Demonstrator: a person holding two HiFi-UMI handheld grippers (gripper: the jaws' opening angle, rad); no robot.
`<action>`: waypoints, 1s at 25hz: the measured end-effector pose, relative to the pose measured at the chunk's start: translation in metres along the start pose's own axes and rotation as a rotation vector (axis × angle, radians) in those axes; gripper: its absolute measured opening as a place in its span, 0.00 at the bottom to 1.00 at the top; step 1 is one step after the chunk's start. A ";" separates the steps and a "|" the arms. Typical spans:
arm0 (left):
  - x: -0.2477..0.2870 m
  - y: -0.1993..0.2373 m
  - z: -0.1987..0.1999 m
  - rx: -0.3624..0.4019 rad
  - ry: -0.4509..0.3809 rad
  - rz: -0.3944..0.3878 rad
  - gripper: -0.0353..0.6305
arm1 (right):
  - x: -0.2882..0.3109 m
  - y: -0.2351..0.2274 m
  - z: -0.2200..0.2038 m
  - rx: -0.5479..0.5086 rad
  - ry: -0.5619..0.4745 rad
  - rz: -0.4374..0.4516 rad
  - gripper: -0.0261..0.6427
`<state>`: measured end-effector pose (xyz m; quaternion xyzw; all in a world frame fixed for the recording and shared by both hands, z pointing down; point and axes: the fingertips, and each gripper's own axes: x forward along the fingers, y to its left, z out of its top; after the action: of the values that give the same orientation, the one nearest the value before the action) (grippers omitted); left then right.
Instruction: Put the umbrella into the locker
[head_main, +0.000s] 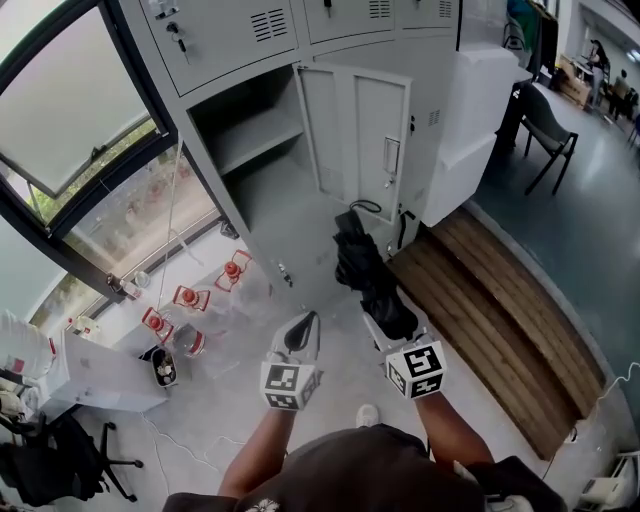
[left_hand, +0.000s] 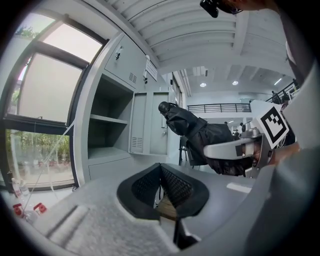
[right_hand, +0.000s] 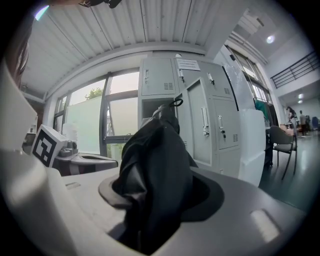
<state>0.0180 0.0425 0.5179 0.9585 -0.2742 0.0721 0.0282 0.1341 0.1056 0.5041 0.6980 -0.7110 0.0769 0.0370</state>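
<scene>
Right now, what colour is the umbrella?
The umbrella is black, clearest in the right gripper view.

Nothing is legible; the paper notice (right_hand: 189, 64) on the locker (right_hand: 158, 76) is too small.

The right gripper (right_hand: 161, 196) clamps a folded black umbrella (right_hand: 155, 160) between its fingers (right_hand: 212, 196), pointing toward an open grey locker (right_hand: 196, 125).

Bright daylight floods in through the window (head_main: 70, 115), blown out white; beside it the locker (head_main: 250, 130) interior sits shadowed; edges bend fisheye-style.
</scene>
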 end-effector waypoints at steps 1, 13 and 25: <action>0.002 0.003 0.001 0.001 -0.002 0.010 0.06 | 0.003 -0.002 -0.001 0.001 0.000 0.007 0.39; 0.019 0.031 -0.002 -0.049 0.022 0.119 0.06 | 0.042 -0.012 -0.005 -0.006 0.022 0.101 0.39; 0.041 0.117 0.005 -0.056 -0.007 0.188 0.06 | 0.120 -0.004 -0.005 -0.040 0.072 0.135 0.39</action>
<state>-0.0086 -0.0784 0.5209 0.9276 -0.3651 0.0632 0.0470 0.1353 -0.0125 0.5283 0.6444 -0.7560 0.0900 0.0714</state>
